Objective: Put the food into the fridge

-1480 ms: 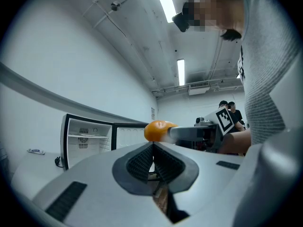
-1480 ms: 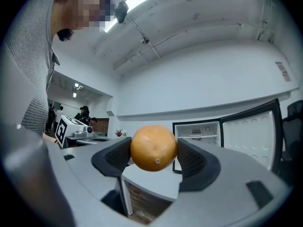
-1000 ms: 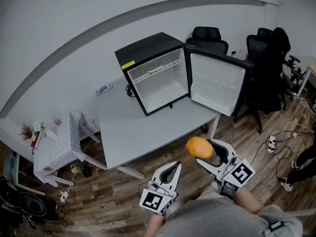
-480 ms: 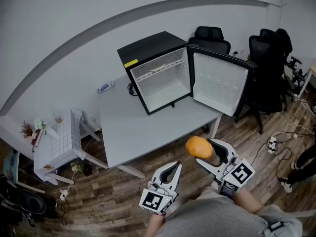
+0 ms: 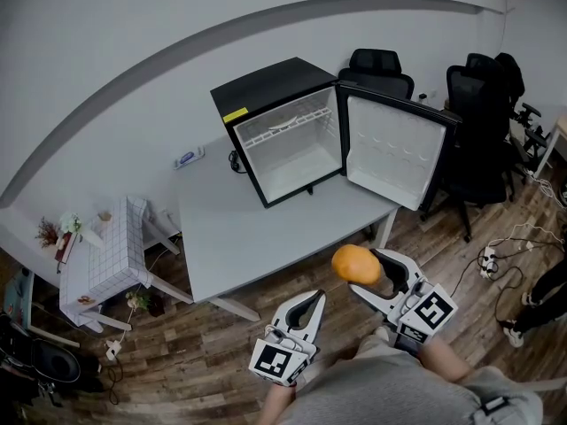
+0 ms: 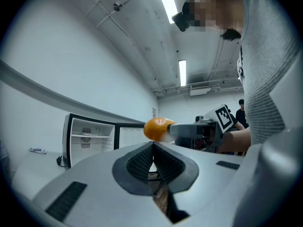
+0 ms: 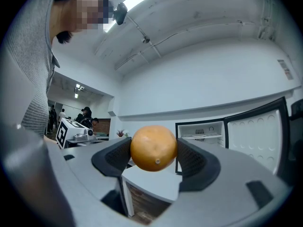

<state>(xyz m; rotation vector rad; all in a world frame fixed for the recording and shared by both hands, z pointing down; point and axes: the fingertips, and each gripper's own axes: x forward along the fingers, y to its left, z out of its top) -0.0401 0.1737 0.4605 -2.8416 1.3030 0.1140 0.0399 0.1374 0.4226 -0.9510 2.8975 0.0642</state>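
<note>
An orange (image 5: 356,264) (image 7: 154,148) (image 6: 157,128) is clamped between the jaws of my right gripper (image 5: 365,274) (image 7: 154,156), held in the air off the near edge of the grey table (image 5: 239,228). A small black fridge (image 5: 279,131) (image 7: 202,132) (image 6: 87,138) stands at the table's far side, its door (image 5: 394,151) swung open to the right, its white inside empty apart from a wire shelf. My left gripper (image 5: 308,305) (image 6: 152,152) hangs lower and to the left with its pads pressed together and nothing between them.
Black office chairs (image 5: 469,122) stand right of the fridge door. A small white side table (image 5: 111,251) with plants sits at the left. Cables and a power strip (image 5: 496,255) lie on the wooden floor at the right. A small object (image 5: 186,159) lies on the table's far left.
The view shifted slightly since a second ago, so the fridge sits a little further right in the frame. Both grippers and the orange have stayed put.
</note>
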